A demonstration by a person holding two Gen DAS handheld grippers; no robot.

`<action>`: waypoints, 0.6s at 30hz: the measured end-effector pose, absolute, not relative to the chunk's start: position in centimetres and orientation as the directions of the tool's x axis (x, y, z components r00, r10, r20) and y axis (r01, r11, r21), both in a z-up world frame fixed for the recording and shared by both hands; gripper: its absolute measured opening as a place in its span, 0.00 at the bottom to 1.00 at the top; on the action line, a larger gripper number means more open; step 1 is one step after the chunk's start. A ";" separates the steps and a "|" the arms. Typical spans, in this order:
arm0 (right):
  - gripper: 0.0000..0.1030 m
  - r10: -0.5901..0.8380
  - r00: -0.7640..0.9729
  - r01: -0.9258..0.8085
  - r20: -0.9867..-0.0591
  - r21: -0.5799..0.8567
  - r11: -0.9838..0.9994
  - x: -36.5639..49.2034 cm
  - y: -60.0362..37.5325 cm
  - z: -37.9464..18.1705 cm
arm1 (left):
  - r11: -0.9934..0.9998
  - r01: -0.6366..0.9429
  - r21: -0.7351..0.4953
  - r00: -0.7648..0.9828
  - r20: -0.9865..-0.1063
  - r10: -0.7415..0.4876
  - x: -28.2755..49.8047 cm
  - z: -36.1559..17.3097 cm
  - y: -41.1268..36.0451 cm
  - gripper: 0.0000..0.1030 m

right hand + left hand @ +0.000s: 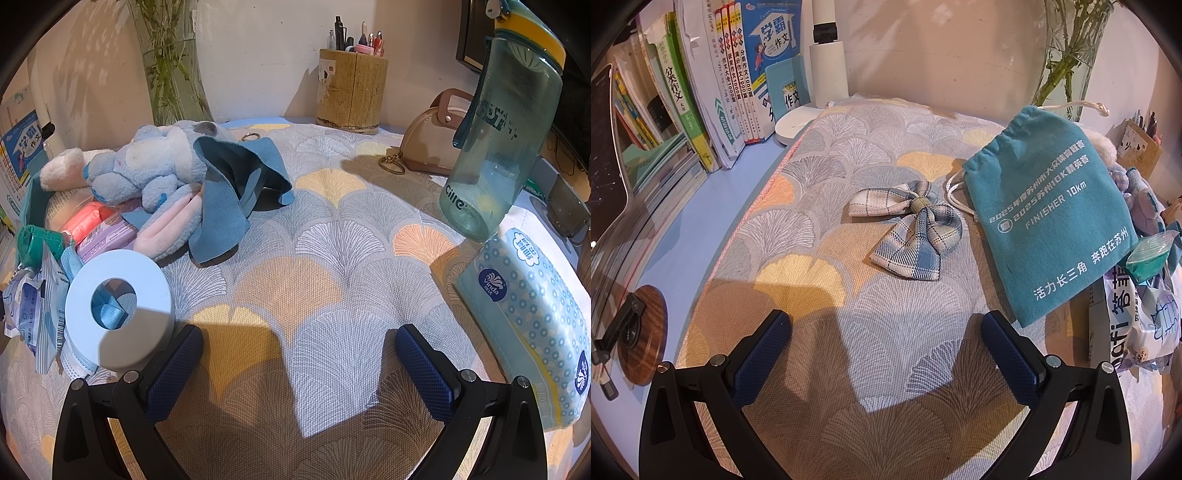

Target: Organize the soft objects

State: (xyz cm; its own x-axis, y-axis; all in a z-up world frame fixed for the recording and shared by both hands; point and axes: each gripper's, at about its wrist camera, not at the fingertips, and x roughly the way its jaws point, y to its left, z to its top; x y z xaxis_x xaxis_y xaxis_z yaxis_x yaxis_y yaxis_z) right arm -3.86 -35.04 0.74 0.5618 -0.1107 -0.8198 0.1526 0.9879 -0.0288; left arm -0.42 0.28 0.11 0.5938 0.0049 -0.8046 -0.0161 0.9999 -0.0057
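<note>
A blue plaid fabric bow [910,227] lies on the fan-patterned mat [820,206], ahead of my open, empty left gripper [884,332]. A teal drawstring pouch [1047,218] leans at the right. In the right wrist view a blue and pink plush toy [155,173] lies on a pile at the left, with a blue cloth [236,184] draped beside it and a toilet paper roll [118,306] nearer. A tissue pack [532,325] lies at the right. My right gripper [299,347] is open and empty above bare mat [332,258].
Books [731,81] stand at the back left next to a white lamp base [792,127]. A glass vase [171,74], a pen holder [351,90], a beige pouch [430,142] and a water bottle [506,133] ring the mat. Packets [33,306] lie at far left.
</note>
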 end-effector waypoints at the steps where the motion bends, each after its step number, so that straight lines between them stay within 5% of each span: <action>1: 1.00 -0.111 0.562 0.153 -0.820 -0.030 0.988 -3.8 -35.1 0.7 | 1.000 -0.012 -0.008 0.590 -0.807 0.001 -0.5 0.1 0.2 1.00; 12: 1.00 -0.101 0.564 0.136 -0.820 -0.028 0.990 -3.9 -35.0 0.7 | 0.999 0.050 -0.009 0.593 -0.804 -0.037 -1.3 0.0 -0.7 1.00; 18: 1.00 0.008 0.557 -0.073 -0.831 -0.040 0.997 -4.6 -34.3 0.8 | 0.956 0.293 0.015 0.570 -0.806 -0.162 -2.3 0.0 -4.4 1.00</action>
State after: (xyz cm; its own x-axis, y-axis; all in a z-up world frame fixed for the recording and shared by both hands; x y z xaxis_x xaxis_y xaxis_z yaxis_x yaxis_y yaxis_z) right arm -4.56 -34.33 0.77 0.5568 0.0075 -0.8306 -0.0730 0.9965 -0.0399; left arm -2.26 -4.37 0.04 0.5698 -0.1624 -0.8056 0.2933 0.9559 0.0147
